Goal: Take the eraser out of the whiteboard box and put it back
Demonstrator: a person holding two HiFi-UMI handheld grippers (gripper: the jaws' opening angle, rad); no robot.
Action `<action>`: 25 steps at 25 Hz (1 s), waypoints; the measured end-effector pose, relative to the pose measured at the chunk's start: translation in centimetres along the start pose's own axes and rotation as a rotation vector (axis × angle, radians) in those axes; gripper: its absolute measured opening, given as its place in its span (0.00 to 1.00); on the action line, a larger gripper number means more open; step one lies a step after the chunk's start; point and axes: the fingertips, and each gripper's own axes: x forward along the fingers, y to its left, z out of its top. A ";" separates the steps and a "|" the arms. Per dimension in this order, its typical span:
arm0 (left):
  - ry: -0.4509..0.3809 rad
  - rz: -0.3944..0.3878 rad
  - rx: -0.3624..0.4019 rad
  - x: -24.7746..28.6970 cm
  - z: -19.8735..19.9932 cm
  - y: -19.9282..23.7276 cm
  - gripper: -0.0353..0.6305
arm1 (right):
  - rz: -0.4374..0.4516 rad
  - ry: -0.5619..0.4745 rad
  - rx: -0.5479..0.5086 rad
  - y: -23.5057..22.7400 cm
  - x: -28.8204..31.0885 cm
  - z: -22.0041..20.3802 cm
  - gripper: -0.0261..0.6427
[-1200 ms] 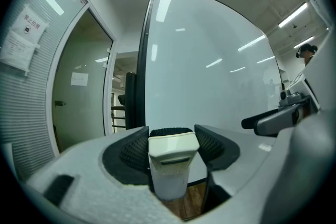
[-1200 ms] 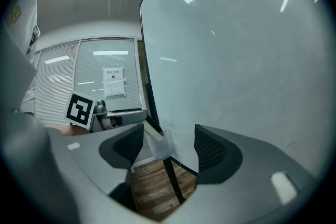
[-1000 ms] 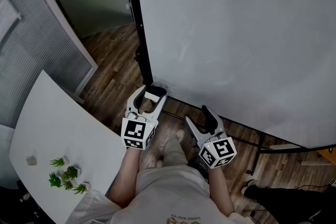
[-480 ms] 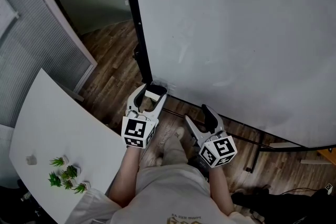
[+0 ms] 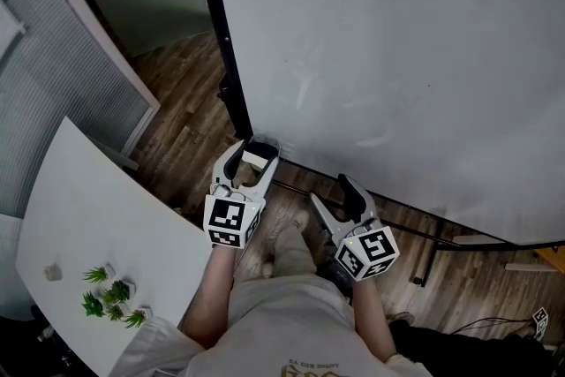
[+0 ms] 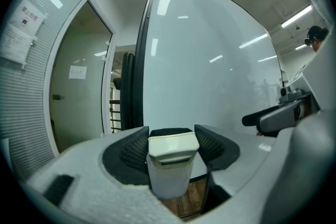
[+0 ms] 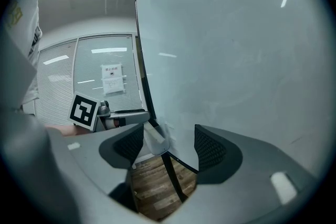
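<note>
Hardly anything has shifted: both hands sit where they were. On the left gripper [image 5: 255, 147], the fingers clamp the cream plastic block eraser [image 6: 172, 157] by the big white whiteboard's [image 5: 397, 57] lower left corner. The right gripper [image 7: 169, 147] has its fingers spread and empty. The eraser looks taken out, and returning it to the box remains.

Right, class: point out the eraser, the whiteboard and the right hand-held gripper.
eraser [image 6: 173, 147]: left gripper view, its cream upper part.
whiteboard [image 5: 397, 40]: head view, bare surface.
right hand-held gripper [image 5: 330, 195]: head view, midway between fingertips.
</note>
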 end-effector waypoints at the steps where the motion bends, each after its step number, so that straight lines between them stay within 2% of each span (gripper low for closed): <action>1: 0.001 0.000 -0.001 0.1 -0.1 0.0 0.46 | 0.001 0.002 0.000 0.0 0.0 0.0 0.49; 25: 0.028 0.004 -0.002 1.3 -1.4 0.5 0.46 | -0.005 0.031 0.015 -1.0 0.8 -1.0 0.49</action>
